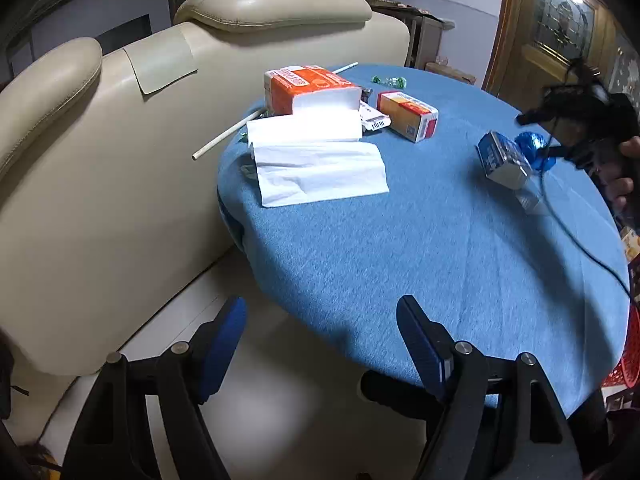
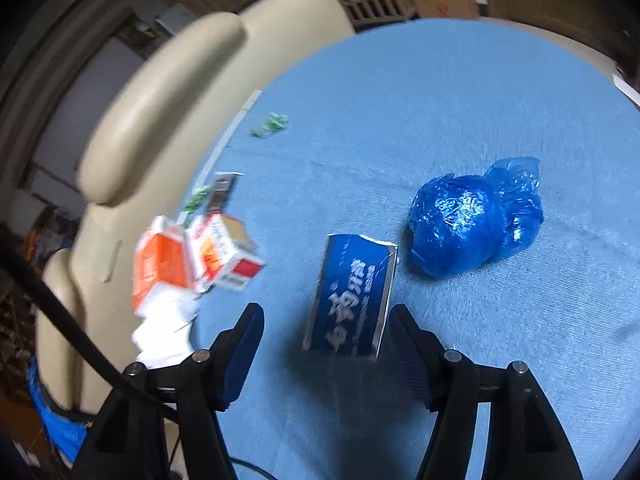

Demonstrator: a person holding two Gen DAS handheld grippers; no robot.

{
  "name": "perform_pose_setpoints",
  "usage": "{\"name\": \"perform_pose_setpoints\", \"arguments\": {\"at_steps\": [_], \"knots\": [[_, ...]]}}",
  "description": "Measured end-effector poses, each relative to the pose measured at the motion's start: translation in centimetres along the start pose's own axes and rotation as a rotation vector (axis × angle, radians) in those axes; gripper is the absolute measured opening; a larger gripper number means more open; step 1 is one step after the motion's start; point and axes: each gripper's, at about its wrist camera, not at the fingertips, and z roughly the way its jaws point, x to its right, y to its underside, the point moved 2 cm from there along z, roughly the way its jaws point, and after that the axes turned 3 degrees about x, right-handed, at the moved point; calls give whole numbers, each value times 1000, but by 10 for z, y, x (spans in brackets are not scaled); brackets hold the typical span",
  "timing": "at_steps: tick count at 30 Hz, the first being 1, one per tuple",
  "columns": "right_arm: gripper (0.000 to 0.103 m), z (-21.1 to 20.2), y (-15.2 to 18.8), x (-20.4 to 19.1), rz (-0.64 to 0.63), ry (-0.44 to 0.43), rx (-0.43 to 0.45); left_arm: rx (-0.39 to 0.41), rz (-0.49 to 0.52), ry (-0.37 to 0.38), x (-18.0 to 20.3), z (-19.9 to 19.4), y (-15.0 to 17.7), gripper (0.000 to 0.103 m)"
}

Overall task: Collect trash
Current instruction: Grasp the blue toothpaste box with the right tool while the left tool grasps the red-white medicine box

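A round table with a blue cloth [image 1: 440, 240] holds the trash. A blue foil packet [image 2: 350, 300] lies just ahead of my right gripper [image 2: 326, 344], which is open with the packet between and slightly beyond its fingertips. It also shows in the left wrist view [image 1: 504, 158]. A crumpled blue plastic bag [image 2: 472, 224] lies to its right. An orange and white carton [image 1: 408, 116], an orange tissue pack [image 1: 310, 90], white tissues [image 1: 316, 160] and green wrappers [image 1: 388, 81] lie at the far left. My left gripper [image 1: 322, 320] is open and empty at the table's near edge.
A beige leather sofa [image 1: 100, 160] stands against the table's left side. A white stick [image 1: 228, 132] leans off the table edge. A black cable [image 1: 580, 248] trails across the right of the cloth. A red basket [image 1: 628, 356] sits at the right edge.
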Motion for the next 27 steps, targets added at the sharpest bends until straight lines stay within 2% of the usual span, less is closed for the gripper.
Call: {"name": "perform_pose_setpoints", "arguments": {"at_steps": [6,8,10,13,17,19,22,24,27], "knots": [[69,39,-1,-6,-13,143,-38,18,10,11,7,-2,-14,78],[62,45,4,-8,-50,174,-32,37,6,24,12,-5,-29,78],[59,43,9,-7,-78,151,-8,60,-5,38,15,-9,-49,78],[58,27,17,-8,-111,48,45,85,-32,63,23,-8,-83,78],[58,-24,25,-1,-117,-133,182,84,-58,63,43,13,-136,78],[58,-52,33,6,-124,-193,248,64,-66,75,58,31,-162,78],[58,-91,48,27,-135,-220,333,-6,-89,71,82,70,-198,78],[58,-114,60,47,-138,-204,378,-28,-90,46,96,92,-213,78],[58,-141,77,81,-120,-180,421,-126,-103,1,113,133,-232,78]]}}
